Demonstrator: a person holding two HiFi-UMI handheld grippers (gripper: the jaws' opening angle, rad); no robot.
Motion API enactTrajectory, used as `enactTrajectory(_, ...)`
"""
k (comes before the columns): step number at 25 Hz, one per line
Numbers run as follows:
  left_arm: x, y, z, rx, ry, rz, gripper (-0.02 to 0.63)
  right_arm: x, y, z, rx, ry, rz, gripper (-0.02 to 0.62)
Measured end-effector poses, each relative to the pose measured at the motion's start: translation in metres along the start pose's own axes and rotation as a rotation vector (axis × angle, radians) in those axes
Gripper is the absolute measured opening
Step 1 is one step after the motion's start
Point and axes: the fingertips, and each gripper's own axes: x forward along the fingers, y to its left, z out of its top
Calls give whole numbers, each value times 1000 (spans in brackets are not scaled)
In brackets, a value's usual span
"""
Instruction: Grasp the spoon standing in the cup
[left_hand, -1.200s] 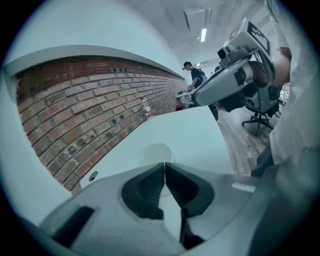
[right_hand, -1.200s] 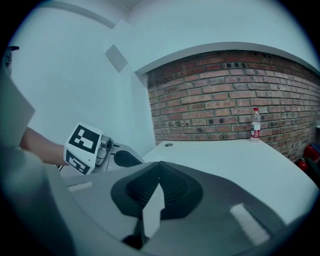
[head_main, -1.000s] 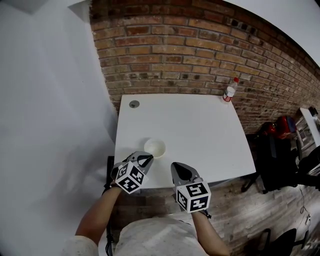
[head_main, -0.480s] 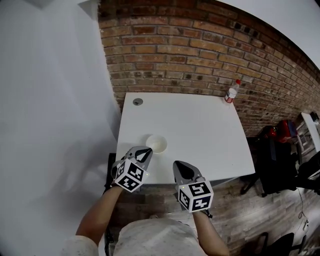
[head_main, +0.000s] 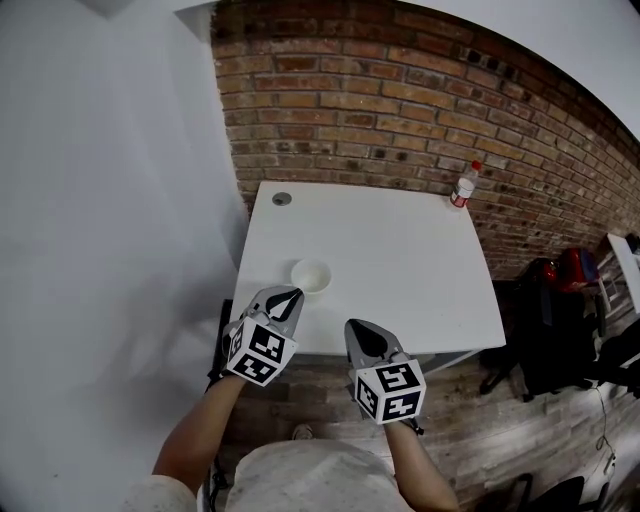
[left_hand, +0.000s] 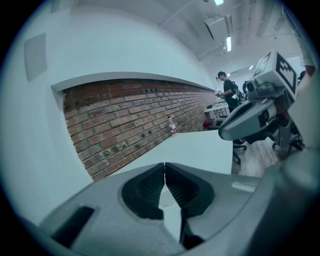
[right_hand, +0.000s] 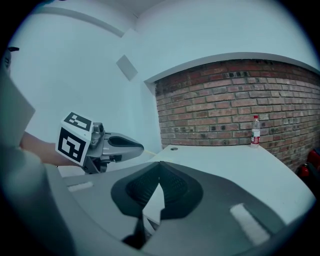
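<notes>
The cup (head_main: 311, 275) sits on the table (head_main: 400, 260) near its front left edge, just beyond the left gripper (head_main: 289, 295). A bottle (head_main: 461, 185) stands at the far right corner (close by the brick wall (head_main: 400, 100) behind the table).

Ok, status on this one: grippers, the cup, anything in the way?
Left gripper shut, empty, close to cup. Right gripper shut, empty, over near table edge. Spoon not discernible in cup. Bottle far off, nothing between.
</notes>
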Motion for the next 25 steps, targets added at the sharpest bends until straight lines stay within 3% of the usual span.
enactTrajectory(11,-32,-47,35,-103,-79,121,6,-59,-21,-3,10,-43,-11,5)
enactTrajectory(19,-50,-98,66,-152,-121,150,6,-102,-30,-7,10,-58,-15,4)
enactTrajectory(25,-59,-131,68,-190,-138,155,6,-128,-30,-21,-13,-63,-19,4)
